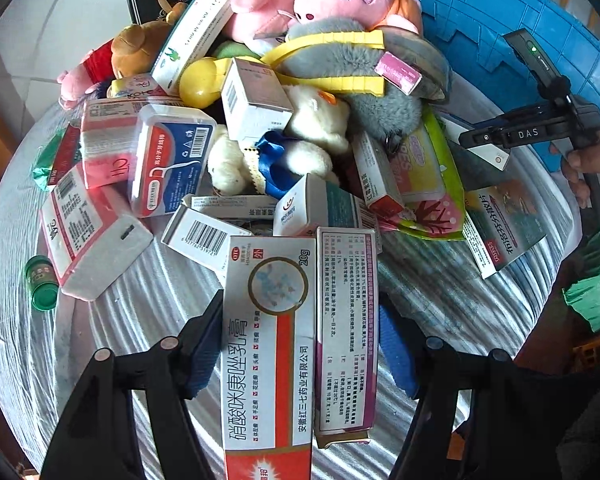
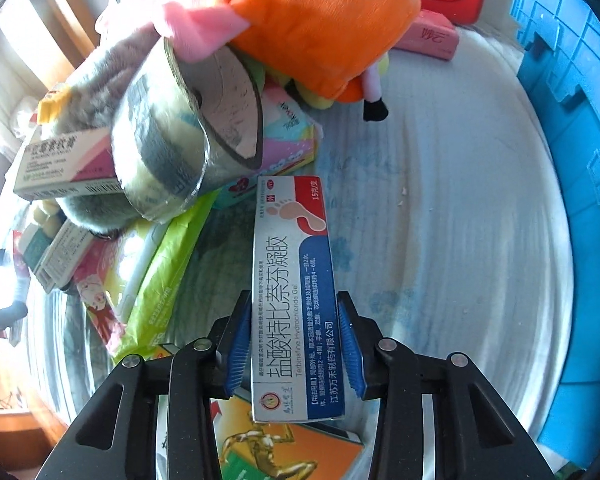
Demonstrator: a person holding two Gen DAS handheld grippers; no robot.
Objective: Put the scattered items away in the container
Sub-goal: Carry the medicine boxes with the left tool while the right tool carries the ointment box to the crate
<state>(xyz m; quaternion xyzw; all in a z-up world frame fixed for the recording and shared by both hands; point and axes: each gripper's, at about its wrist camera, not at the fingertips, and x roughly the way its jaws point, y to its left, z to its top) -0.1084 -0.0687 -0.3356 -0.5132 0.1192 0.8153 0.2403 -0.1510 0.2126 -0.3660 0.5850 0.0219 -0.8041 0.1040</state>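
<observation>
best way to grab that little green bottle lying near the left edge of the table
Take the green bottle across its round body, coming from above. It lies on its side, clear of the white pouch, so fingers fit on either side. Set them across its length, or it may roll.

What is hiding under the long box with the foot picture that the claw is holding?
Under the foot-picture box peeks an orange and green box showing a shiny gold muscle figure. The foot-picture box and the right claw cover the rest of it, so its name stays hidden.
</observation>
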